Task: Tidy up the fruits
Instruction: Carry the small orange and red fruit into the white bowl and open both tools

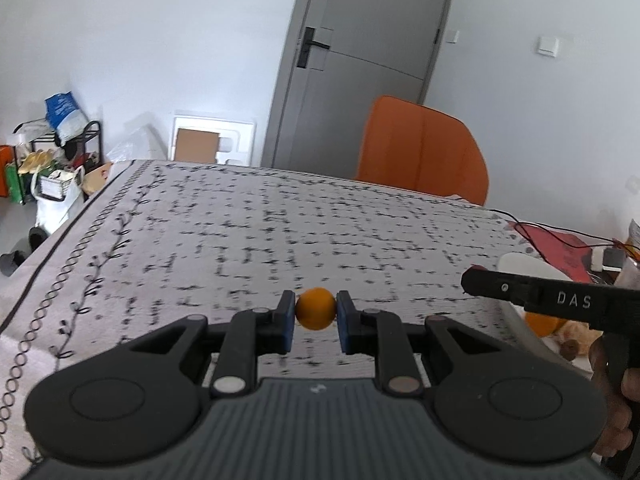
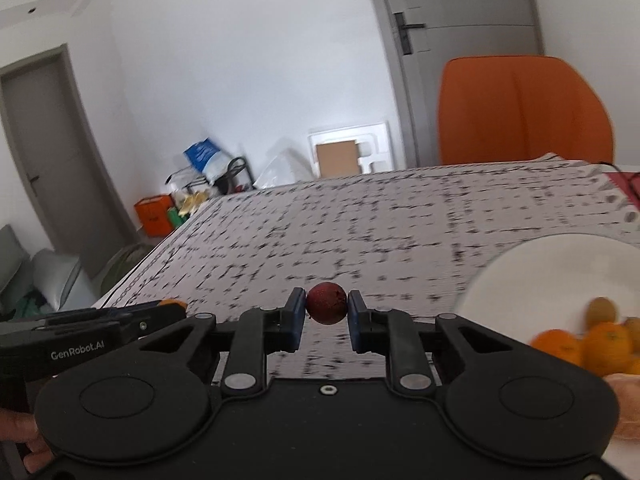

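Observation:
My left gripper [image 1: 316, 310] is shut on a small orange fruit [image 1: 316, 309] and holds it above the patterned tablecloth [image 1: 280, 232]. My right gripper [image 2: 327, 309] is shut on a small dark red fruit [image 2: 327, 303], also held above the cloth. A white plate [image 2: 560, 276] at the right holds several oranges [image 2: 600, 344] and a small yellowish fruit [image 2: 600, 310]. In the left wrist view the right gripper's black body [image 1: 560, 300] crosses in front of the plate [image 1: 520, 262] and an orange [image 1: 544, 324]. The left gripper's body [image 2: 80, 332] shows at the left of the right wrist view.
An orange chair [image 1: 424, 148] stands at the table's far side, before a grey door [image 1: 360, 60]. A red item with black cables [image 1: 560, 244] lies at the far right of the table. Bags and a rack [image 1: 52, 160] stand on the floor at the left.

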